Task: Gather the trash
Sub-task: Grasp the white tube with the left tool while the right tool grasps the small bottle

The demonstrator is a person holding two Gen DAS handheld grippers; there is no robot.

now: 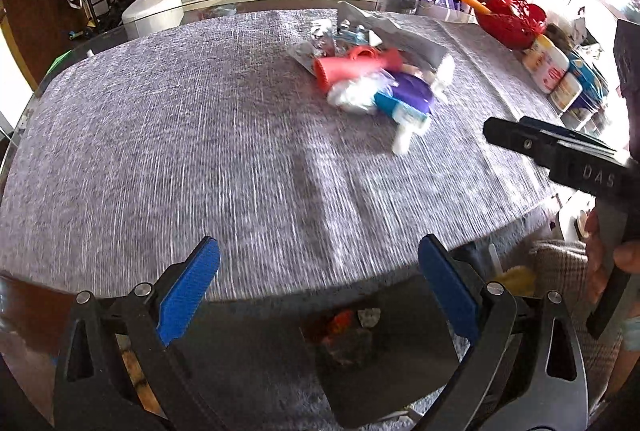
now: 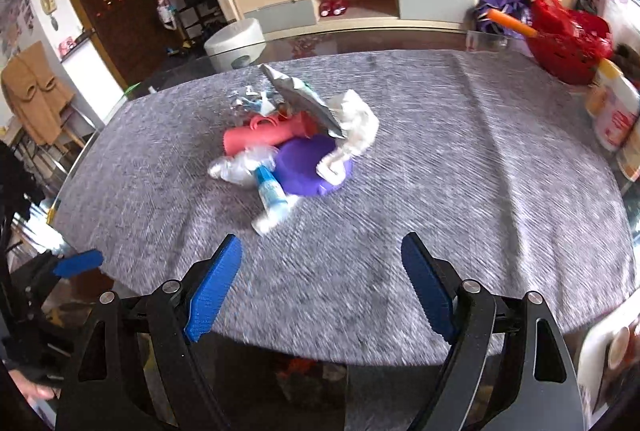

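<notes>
While both claws hang over the near edge of the grey table mat [image 1: 160,135], the left gripper [image 1: 319,289] stands released, nothing between its blue pads. Ahead and to its right lies the trash pile [image 1: 372,79], well apart. The right gripper [image 2: 322,285] is likewise spread and holds nothing, the pile [image 2: 296,143] ahead, slightly left, the red basket [image 2: 568,39] far right.

trash pile [image 2: 292,147] mid-table [image 2: 440,191], basket [image 2: 568,43] at far right edge (jars [image 2: 616,111] just before it)
</notes>
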